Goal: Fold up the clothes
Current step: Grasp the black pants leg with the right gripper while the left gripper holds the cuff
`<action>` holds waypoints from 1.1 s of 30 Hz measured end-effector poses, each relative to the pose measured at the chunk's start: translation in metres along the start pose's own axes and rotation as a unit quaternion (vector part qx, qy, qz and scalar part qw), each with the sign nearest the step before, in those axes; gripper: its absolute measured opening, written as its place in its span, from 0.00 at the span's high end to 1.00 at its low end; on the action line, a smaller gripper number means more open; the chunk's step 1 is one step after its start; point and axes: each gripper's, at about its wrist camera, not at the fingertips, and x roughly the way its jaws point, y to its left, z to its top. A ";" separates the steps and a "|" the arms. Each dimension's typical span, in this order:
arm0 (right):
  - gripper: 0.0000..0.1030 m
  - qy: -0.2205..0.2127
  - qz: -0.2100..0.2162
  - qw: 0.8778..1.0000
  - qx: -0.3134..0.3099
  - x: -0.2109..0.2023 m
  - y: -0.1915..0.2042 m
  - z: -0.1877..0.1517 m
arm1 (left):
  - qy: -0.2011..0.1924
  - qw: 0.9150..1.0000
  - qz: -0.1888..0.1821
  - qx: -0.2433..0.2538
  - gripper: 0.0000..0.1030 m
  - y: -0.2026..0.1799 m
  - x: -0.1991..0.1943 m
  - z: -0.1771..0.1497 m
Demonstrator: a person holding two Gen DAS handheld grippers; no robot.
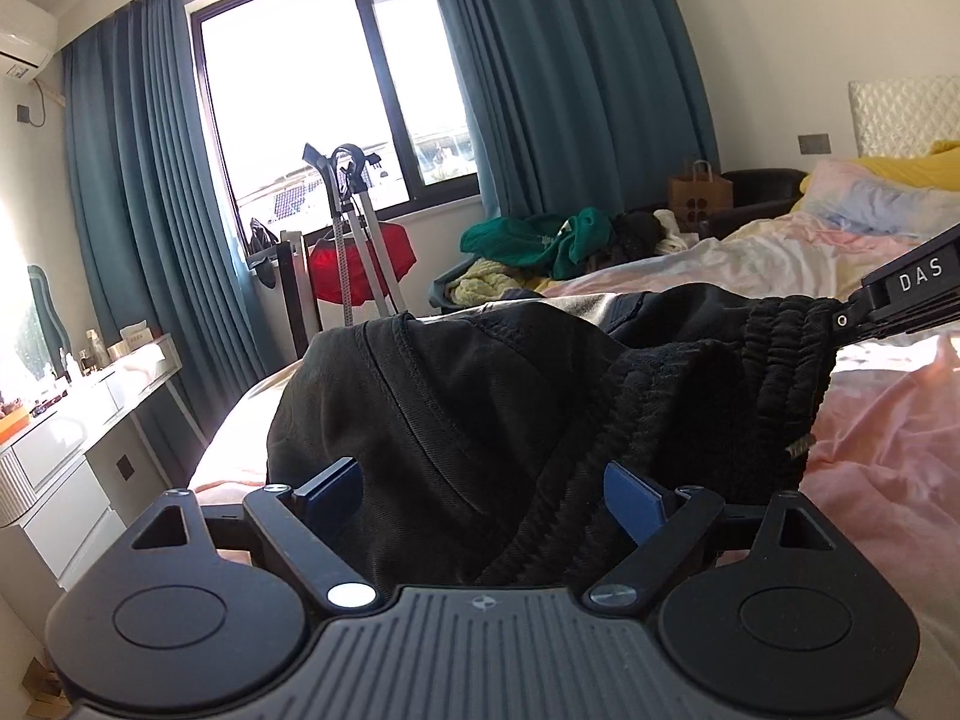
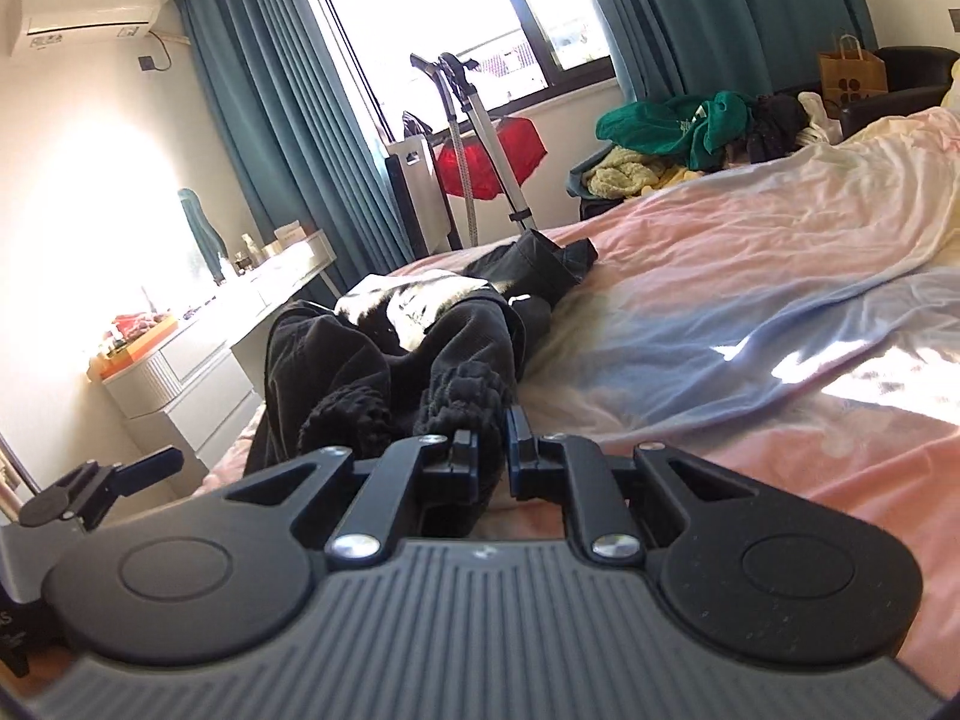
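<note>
Black garment [image 1: 480, 396] is bunched on the pink bedsheet [image 1: 882, 432] near the bed's left edge, ribbed waistband end toward both cameras. Left gripper [image 1: 480, 495]: jaws wide, blue pads [image 1: 633, 501] either side of the fabric heap, cloth lies between them but isn't pinched. Right gripper [image 2: 493, 450]: jaws narrow, clamped on the ribbed waistband [image 2: 465, 396]. Left view confirms this from the side: right gripper [image 1: 840, 321] enters from the right edge with the waistband hanging from its tip. Right view only: far end of the garment [image 2: 540, 267] trails flat toward the foot of the bed, with a white patch on top, probably sun glare or a print, can't tell which. Left view only: pillows [image 1: 882, 198] at the headboard. Both views show the green clothes pile [image 2: 678, 120] by the window.
</note>
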 end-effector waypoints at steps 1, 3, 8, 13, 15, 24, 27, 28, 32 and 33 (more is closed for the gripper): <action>0.88 0.007 -0.008 1.000 -0.004 0.004 0.001 -0.003 | 0.006 1.000 0.004 0.011 0.13 -0.008 0.003 -0.003; 0.88 0.012 -0.013 1.000 -0.007 0.010 0.002 -0.006 | 0.021 0.999 0.020 0.027 0.14 -0.020 0.012 -0.007; 0.88 0.011 -0.006 1.000 0.001 0.014 0.001 -0.004 | 0.023 0.998 0.012 0.063 0.14 -0.047 0.023 -0.019; 0.88 0.024 0.001 0.999 0.031 0.017 -0.010 -0.005 | 0.032 0.992 0.055 0.111 0.15 -0.078 0.051 -0.024; 0.88 0.028 -0.001 0.999 0.037 0.018 -0.013 -0.005 | 0.050 0.992 0.066 0.099 0.18 -0.081 0.064 -0.025; 0.88 0.042 -0.004 0.998 0.040 0.026 -0.017 -0.008 | 0.066 0.995 0.080 0.015 0.63 -0.058 0.076 -0.011; 0.87 0.046 -0.007 0.998 0.038 0.028 -0.017 -0.010 | 0.065 0.995 0.077 0.006 0.90 -0.053 0.074 -0.008; 0.87 0.048 -0.010 0.998 0.037 0.029 -0.019 -0.011 | 0.063 0.995 0.077 0.005 0.90 -0.052 0.073 -0.007; 0.87 0.057 -0.031 0.997 0.029 0.035 -0.021 -0.015 | 0.055 0.996 0.075 -0.014 0.91 -0.045 0.063 -0.003; 0.87 0.060 -0.041 0.997 0.024 0.037 -0.020 -0.017 | 0.053 0.996 0.075 -0.019 0.91 -0.045 0.060 -0.002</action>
